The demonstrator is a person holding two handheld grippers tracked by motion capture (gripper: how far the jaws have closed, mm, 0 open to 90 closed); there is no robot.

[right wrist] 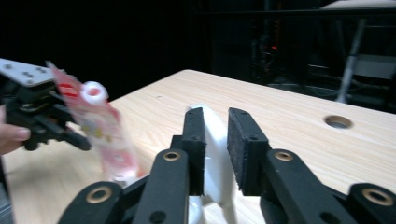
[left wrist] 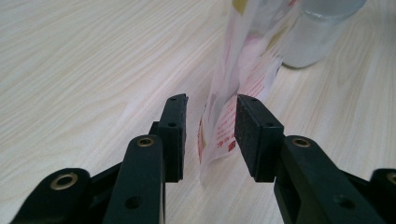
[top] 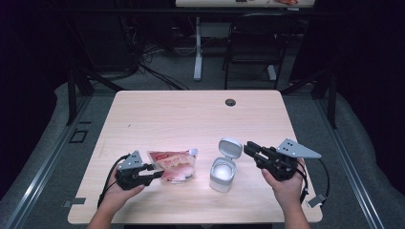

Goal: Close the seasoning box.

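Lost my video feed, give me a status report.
Left claw open around the red-and-white spouted pouch. Right claw closing around the white container's flipped-open lid, contact unclear. Nothing else near on the light wooden table.

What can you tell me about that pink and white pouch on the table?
The pouch is a soft, glossy plastic bag printed in red, pink and white, with a white screw spout at one upper corner. It stands near the front of the table, just left of a white flip-lid container. Its bottom edge sits between the jaws of the left gripper, whose pads do not seem to press on it.
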